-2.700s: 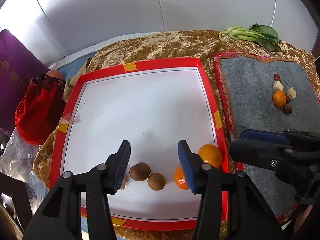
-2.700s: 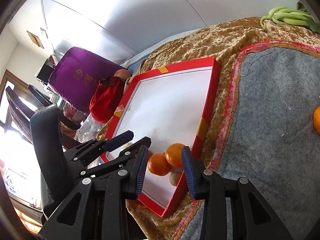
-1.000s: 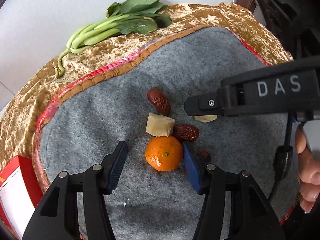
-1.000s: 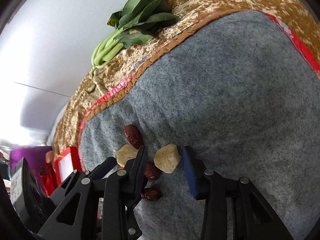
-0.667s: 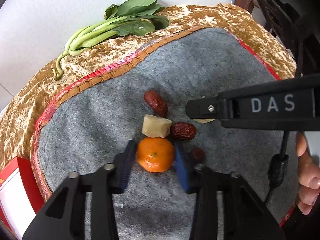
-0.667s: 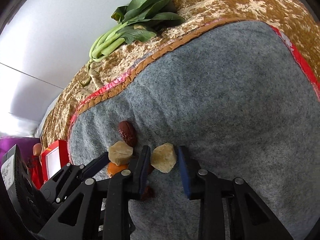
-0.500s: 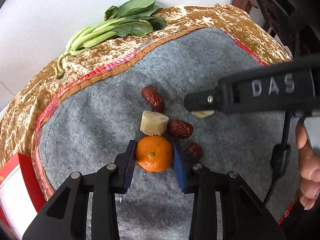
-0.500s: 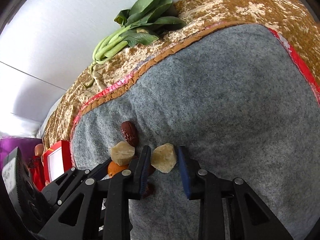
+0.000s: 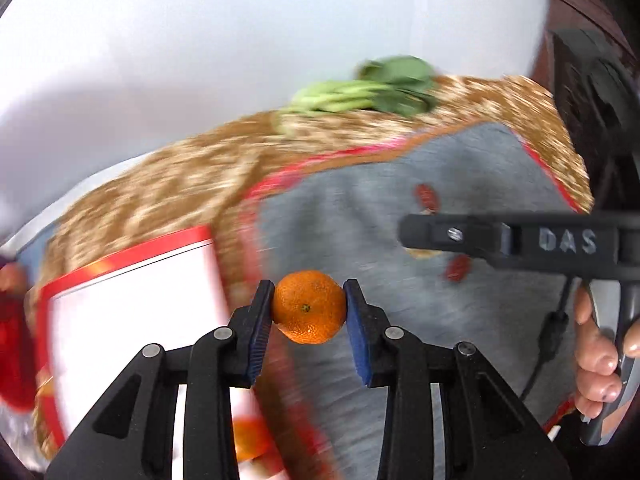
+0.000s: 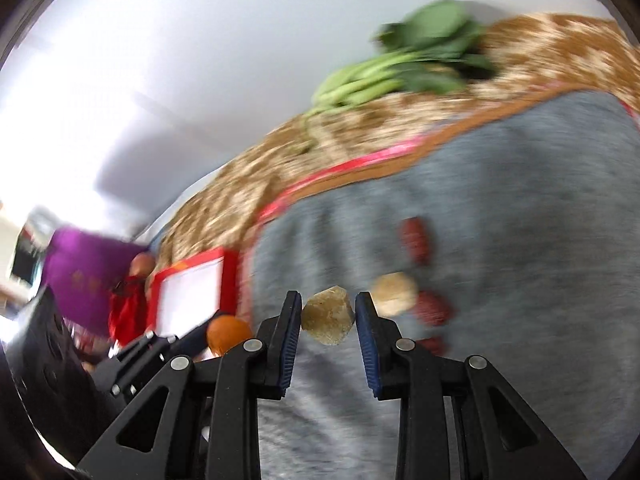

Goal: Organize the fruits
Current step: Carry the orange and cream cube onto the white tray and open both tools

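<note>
My left gripper (image 9: 308,308) is shut on an orange mandarin (image 9: 309,307) and holds it in the air over the left edge of the grey felt mat (image 9: 360,216). My right gripper (image 10: 328,316) is shut on a pale yellow chunk (image 10: 328,315), lifted above the mat (image 10: 520,240). The held mandarin also shows in the right wrist view (image 10: 228,334). The red-rimmed white tray (image 9: 132,296) lies to the left, with another mandarin (image 9: 250,438) in it. A second pale chunk (image 10: 394,294) and red dates (image 10: 416,240) lie on the mat.
Green leafy vegetables (image 9: 360,92) lie at the back of the gold cloth (image 9: 180,184). A red bag (image 10: 126,312) and a purple box (image 10: 86,276) stand left of the tray. The right gripper's arm (image 9: 520,240) crosses the left wrist view.
Both grippers have closed on their items and lifted them off the mat. Both have swung left toward the tray, and the views are motion blurred.
</note>
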Demonstrator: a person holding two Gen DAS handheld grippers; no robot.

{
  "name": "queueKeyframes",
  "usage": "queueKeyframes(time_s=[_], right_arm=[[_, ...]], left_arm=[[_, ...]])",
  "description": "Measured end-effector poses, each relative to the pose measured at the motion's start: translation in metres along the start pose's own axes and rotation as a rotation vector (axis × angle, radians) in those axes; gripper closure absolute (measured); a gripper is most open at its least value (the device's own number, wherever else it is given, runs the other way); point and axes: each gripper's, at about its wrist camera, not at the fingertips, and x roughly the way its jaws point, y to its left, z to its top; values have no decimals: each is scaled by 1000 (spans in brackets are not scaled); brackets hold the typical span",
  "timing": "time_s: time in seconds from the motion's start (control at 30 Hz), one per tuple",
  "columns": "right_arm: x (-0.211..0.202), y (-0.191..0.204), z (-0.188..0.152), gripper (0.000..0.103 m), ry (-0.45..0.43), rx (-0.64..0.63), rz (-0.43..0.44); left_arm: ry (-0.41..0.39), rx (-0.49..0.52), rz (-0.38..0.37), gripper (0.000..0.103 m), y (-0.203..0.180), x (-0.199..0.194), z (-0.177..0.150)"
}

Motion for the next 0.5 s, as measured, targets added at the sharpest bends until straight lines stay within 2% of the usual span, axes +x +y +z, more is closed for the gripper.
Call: queueKeyframes(time_s=[0.2, 0.3, 0.4, 0.5], right_arm=[[17, 64, -25, 75, 6, -180, 122], [25, 89, -43, 75, 19, -255, 167], [34, 109, -61, 75, 39, -324, 197], [43, 128, -78, 75, 47, -398, 201]], left_arm=[[-8, -182, 176, 70, 77, -35, -46], [3, -266, 238, 70, 106, -46, -63], [17, -296, 302, 70, 122, -49, -75], [43, -310, 314, 70, 130, -46, -84]])
